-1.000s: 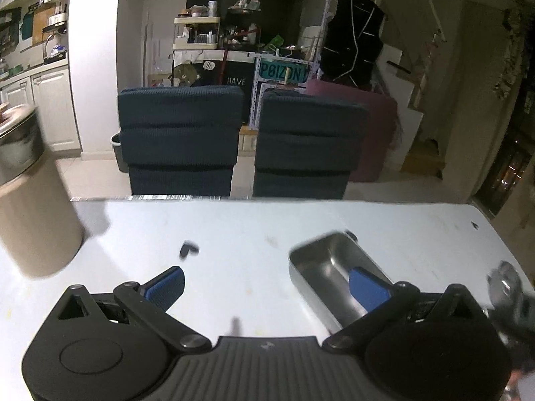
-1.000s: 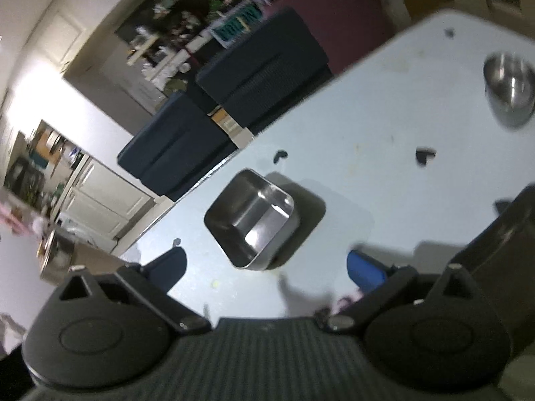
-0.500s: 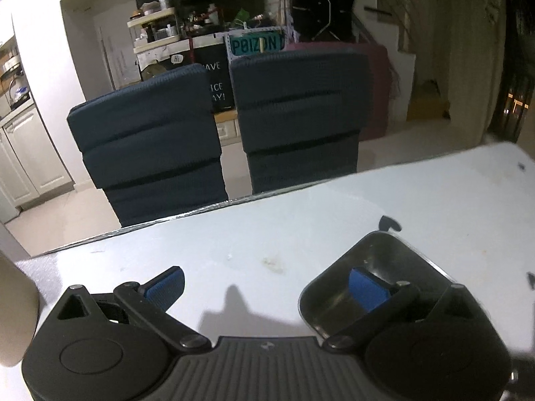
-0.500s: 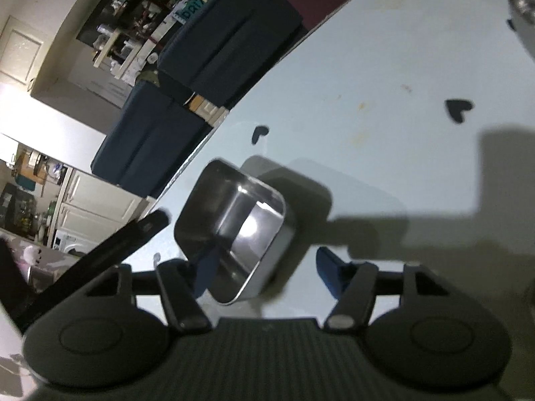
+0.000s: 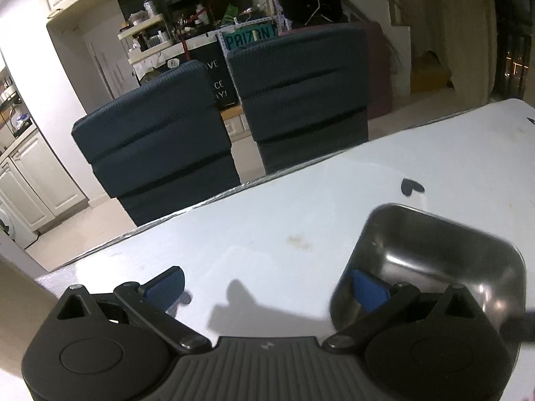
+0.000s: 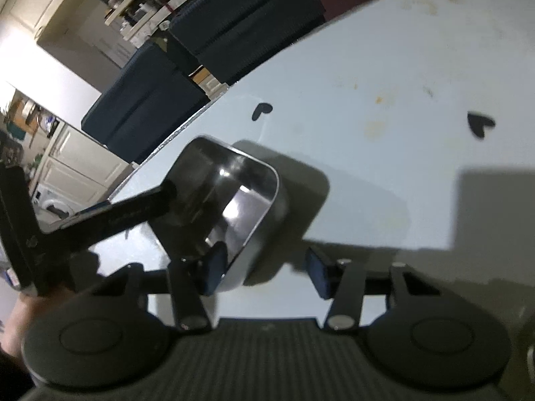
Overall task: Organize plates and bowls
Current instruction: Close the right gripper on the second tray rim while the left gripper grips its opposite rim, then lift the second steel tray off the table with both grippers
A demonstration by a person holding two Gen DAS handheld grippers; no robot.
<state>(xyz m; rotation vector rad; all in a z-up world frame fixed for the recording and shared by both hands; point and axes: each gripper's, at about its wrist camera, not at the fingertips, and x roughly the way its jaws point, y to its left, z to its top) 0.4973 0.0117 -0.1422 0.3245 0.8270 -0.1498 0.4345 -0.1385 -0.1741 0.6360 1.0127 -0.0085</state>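
A rectangular steel bowl [image 5: 434,254] with rounded corners sits on the white table [image 5: 301,214]; it also shows in the right wrist view [image 6: 234,193]. My left gripper [image 5: 267,287] is open, its right finger inside the bowl, its left finger on the table outside. My right gripper [image 6: 264,270] is open and straddles the bowl's near wall, left finger inside, right finger outside. The left gripper's finger [image 6: 133,210] reaches into the bowl from the left in the right wrist view.
Two dark blue chairs [image 5: 217,133] stand at the table's far edge. Small dark heart marks [image 6: 479,125] dot the tabletop. A beige cylinder [image 5: 16,287] stands at the left edge. Cluttered shelves and kitchen cabinets lie beyond.
Both grippers closed in on the bowl. The right gripper moved forward until its fingers straddle the bowl's wall; the left gripper's finger stays inside the bowl.
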